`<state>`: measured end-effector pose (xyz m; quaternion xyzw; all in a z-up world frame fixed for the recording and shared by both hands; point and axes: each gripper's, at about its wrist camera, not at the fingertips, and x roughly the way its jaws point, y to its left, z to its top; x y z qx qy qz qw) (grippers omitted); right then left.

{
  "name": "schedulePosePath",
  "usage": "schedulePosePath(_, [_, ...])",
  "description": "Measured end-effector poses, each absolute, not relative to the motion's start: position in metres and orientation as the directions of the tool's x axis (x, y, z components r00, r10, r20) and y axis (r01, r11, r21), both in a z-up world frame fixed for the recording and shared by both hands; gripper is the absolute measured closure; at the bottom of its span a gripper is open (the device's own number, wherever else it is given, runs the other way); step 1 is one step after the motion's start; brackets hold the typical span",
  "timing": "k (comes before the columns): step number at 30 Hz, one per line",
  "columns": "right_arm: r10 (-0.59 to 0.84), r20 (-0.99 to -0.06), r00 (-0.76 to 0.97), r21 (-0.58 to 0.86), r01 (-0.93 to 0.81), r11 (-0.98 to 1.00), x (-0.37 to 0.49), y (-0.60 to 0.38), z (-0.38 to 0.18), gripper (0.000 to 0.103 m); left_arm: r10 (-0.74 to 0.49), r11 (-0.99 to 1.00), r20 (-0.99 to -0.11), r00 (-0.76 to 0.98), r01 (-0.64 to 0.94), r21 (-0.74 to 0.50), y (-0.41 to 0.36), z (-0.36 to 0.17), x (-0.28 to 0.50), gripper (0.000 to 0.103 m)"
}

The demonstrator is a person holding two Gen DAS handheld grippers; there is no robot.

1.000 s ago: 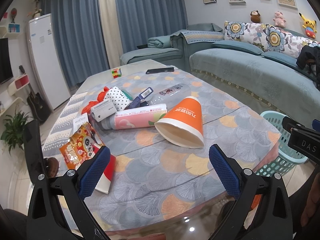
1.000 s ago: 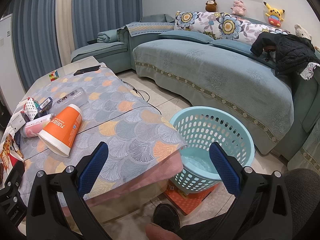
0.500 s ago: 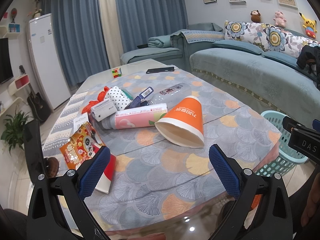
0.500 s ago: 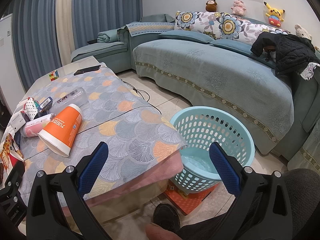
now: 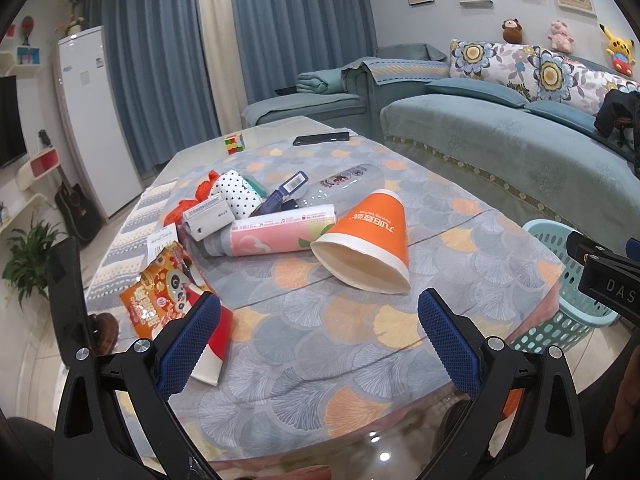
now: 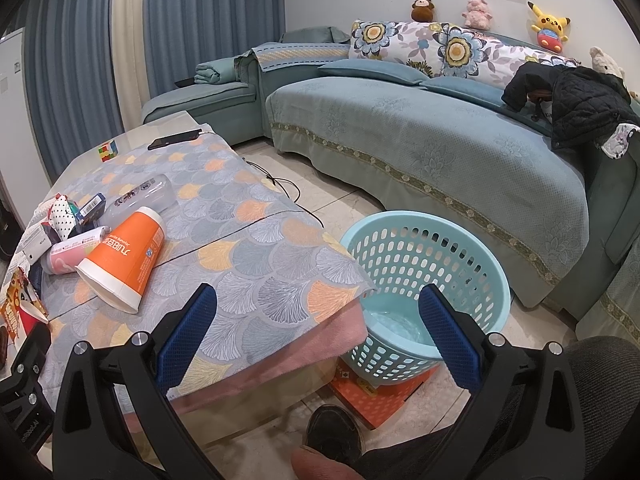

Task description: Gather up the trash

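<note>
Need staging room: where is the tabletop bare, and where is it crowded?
Bare: patterned tablecloth between the tipped orange paper cup and the corner above the turquoise plastic basket. Crowded: the wrapper pile behind the cup.

Teal sofa (image 6: 440, 140) — black jacket (image 6: 568, 100) on it; puzzle cube (image 5: 235, 144).

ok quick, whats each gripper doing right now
Left gripper: open, holding nothing, above the table.
Right gripper: open, holding nothing.
</note>
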<state>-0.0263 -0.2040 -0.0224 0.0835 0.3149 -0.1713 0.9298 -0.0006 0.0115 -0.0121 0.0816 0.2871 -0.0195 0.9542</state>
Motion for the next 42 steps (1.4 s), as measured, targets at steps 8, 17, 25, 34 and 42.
schedulePosePath(8, [-0.262,-0.617,0.742,0.048,0.369,0.928,-0.026,-0.205,-0.021,0.007,0.01,0.986,-0.552,0.834,0.085,0.145,0.01,-0.011,0.0,0.008])
schedulePosePath(17, [-0.26,-0.621,0.74,0.048,0.367,0.929,-0.026,-0.201,-0.026,0.007,0.011,0.985,-0.556,0.831,0.086,0.147,0.012,-0.014,0.0,0.008])
schedulePosePath(25, [-0.26,-0.622,0.739,0.049,0.367,0.929,-0.023,-0.201,-0.027,0.007,0.016,0.984,-0.564,0.826,0.087,0.155,0.009,-0.018,-0.001,0.008])
schedulePosePath(34, [-0.231,-0.626,0.745,0.065,0.345,0.936,-0.022,-0.199,-0.027,0.007,0.047,0.984,-0.585,0.81,0.063,0.167,0.007,-0.019,0.003,0.008])
schedulePosePath(42, [-0.156,-0.631,0.76,0.08,0.263,0.961,-0.015,-0.183,-0.023,0.007,0.143,0.988,-0.671,0.727,-0.066,0.139,0.045,-0.031,0.021,0.007])
